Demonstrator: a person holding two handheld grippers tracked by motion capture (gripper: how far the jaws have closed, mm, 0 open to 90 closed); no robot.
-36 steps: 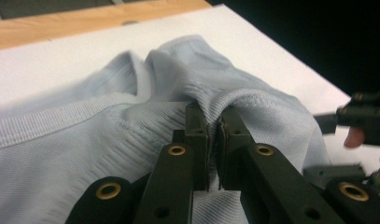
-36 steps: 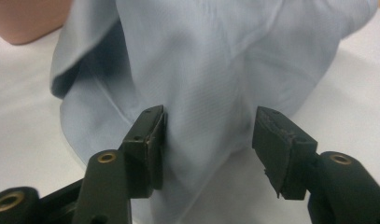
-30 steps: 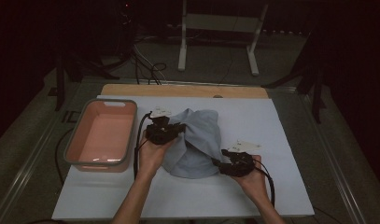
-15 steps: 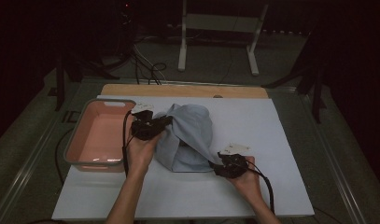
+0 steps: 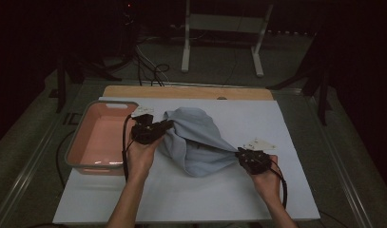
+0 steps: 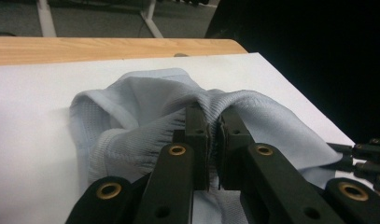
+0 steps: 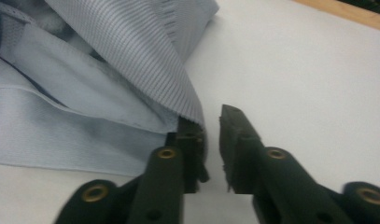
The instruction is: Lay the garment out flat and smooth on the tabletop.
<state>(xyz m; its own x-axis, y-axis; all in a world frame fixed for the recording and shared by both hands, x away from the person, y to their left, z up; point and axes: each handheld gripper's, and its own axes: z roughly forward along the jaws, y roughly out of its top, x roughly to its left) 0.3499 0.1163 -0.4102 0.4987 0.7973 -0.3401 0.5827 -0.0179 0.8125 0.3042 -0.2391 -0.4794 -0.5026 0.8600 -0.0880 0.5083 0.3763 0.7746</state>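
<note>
A light blue ribbed cloth [image 5: 196, 137] lies bunched in the middle of the white table top [image 5: 286, 118]. My left gripper [image 5: 168, 124] is at the cloth's left side, shut on a raised fold of the cloth [image 6: 145, 93], which is pinched between its tips [image 6: 214, 116]. My right gripper [image 5: 238, 153] is at the cloth's pointed right corner. Its jaws [image 7: 211, 119] stand narrowly open, with white table showing in the gap. The cloth's edge [image 7: 85, 93] drapes over the left jaw tip only.
A pink tub [image 5: 74, 142] stands at the table's left edge, just left of my left hand. A wooden strip [image 5: 186, 91] runs along the far edge. A white metal stand [image 5: 222, 21] and cables lie on the floor beyond. The right gripper's tips [image 6: 365, 154] show in the left gripper view.
My left gripper pulled its fold of cloth to the left, toward the tub. The right gripper shifted right and slightly away, and the cloth is drawn out into a point between them.
</note>
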